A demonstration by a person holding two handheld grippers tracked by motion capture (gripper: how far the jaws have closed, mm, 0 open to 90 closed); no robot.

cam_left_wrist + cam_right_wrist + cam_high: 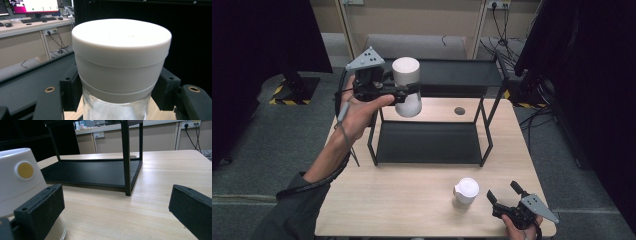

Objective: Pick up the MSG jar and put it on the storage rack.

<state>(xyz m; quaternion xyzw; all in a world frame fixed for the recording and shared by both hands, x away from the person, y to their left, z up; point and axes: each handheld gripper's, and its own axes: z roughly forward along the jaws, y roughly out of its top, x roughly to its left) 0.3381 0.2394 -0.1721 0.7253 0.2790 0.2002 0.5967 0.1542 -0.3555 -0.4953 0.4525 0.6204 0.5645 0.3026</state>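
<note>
Two jars are in play on this pale wood worktop [412, 200]. Up at the left, the left hand-held gripper [409, 91] is clamped on a white-capped glass jar [406, 86], jaws pressing just under the broad white cap, and the jar hangs in the air at the left front corner of the black two-tier metal rack [432, 142], about level with its upper shelf. That rack's front posts stand between the near worktop and its dark lower shelf. Contents of the lifted jar: cannot tell. Near the front edge stands a second white-capped jar [466, 191] with a yellow dot on its cap, just beside the right hand-held gripper [503, 190], whose jaws gape wide, holding nothing.
</note>
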